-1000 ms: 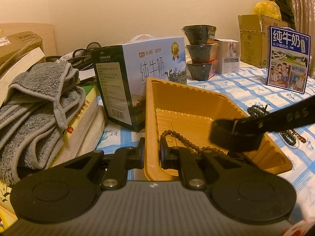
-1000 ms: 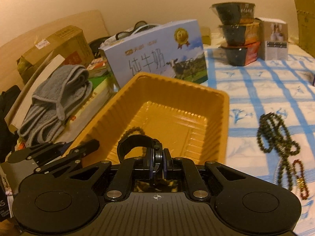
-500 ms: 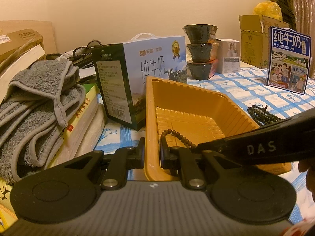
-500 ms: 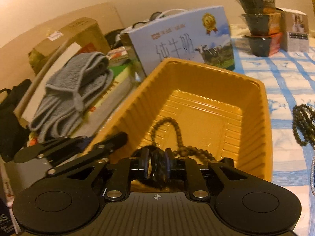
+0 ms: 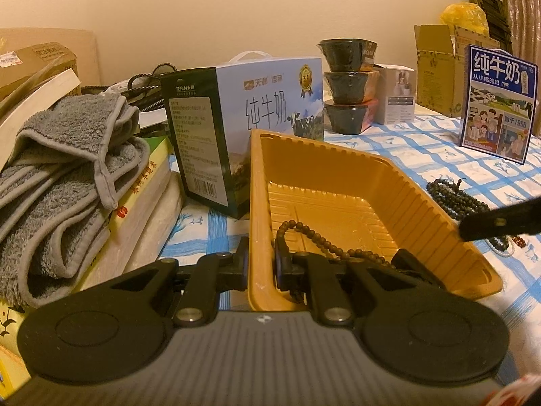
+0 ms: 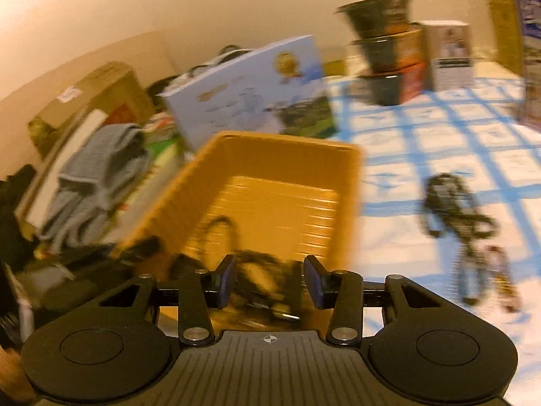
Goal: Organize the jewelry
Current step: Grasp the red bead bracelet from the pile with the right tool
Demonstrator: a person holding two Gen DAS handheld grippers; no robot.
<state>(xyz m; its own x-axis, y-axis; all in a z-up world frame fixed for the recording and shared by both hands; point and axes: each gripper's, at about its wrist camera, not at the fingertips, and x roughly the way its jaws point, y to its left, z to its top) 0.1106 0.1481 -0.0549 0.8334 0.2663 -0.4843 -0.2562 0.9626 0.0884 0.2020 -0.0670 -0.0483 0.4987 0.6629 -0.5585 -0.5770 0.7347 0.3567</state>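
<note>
The near wall of the tray point(image 5: 260, 203) is pinched by the left gripper point(image 5: 260, 264), its jaws pressed together on the plastic, steadying it on the tabletop point(image 5: 422, 155). The right gripper point(image 6: 268, 279) is seen over the tray's near end, jaws opening with nothing pressed between them; a dark band point(image 6: 263, 284) lies blurred below. A clean release is judged best served by a held tray and jaws spread fully before lifting. A brown bead strand point(image 5: 314, 237) is held in the tray. More beads point(image 5: 456, 196) are left just beside it.
</note>
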